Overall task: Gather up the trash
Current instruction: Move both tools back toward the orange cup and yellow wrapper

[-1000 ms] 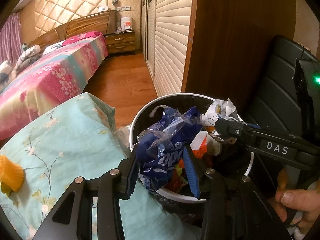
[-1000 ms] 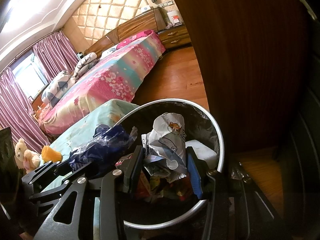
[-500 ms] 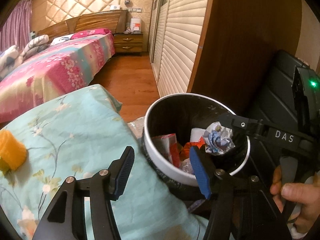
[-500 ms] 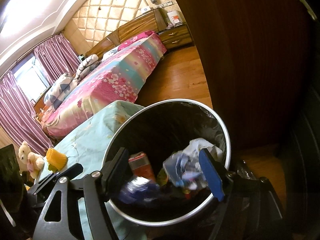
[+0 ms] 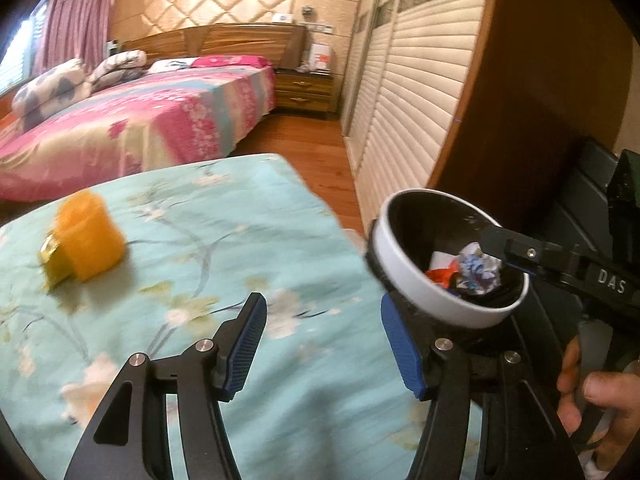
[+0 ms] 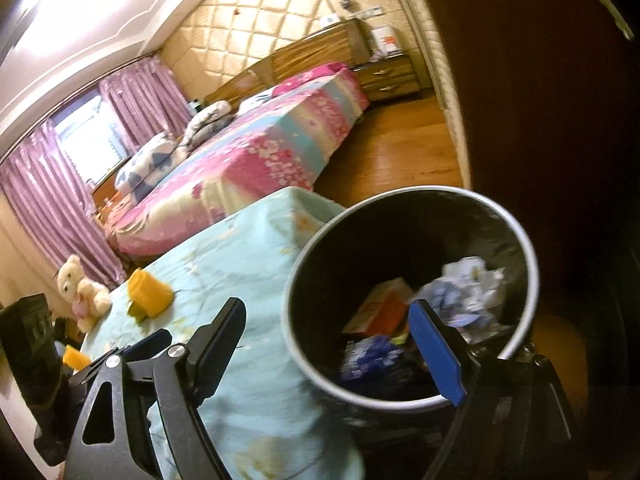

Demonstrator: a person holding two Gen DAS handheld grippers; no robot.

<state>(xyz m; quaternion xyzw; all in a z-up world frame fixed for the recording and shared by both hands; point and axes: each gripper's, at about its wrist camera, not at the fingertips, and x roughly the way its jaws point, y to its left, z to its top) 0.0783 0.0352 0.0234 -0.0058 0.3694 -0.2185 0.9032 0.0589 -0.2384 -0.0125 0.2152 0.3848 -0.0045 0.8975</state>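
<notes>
1. Blue-padded left gripper (image 5: pixel 320 334) above the near part of the turquoise floral cloth (image 5: pixel 200 240), jaws apart by about half and opening a little more, nothing between them.
2. Right gripper (image 6: pixel 340 340) over the near rim of the trash bin (image 6: pixel 524 240), jaws wide and opening, empty; no piece held.
3. Next step, by judgement: reach left to the orange wrapper (image 5: pixel 86 240) lying on the cloth, well apart from the bin. Better to come down from above, to close on the orange body and not on the cloth under it, then to lift before carrying right.
4. Bin: round, white rim, black liner, standing just right of the cloth edge. Inside: crumpled white-blue paper (image 6: pixel 464 288), an orange carton (image 6: pixel 384 308), a blue plastic bag (image 6: pixel 372 356). Not full.
5. Small yellow piece (image 6: pixel 74 358) at the far left, also perhaps trash; cannot tell.
</notes>
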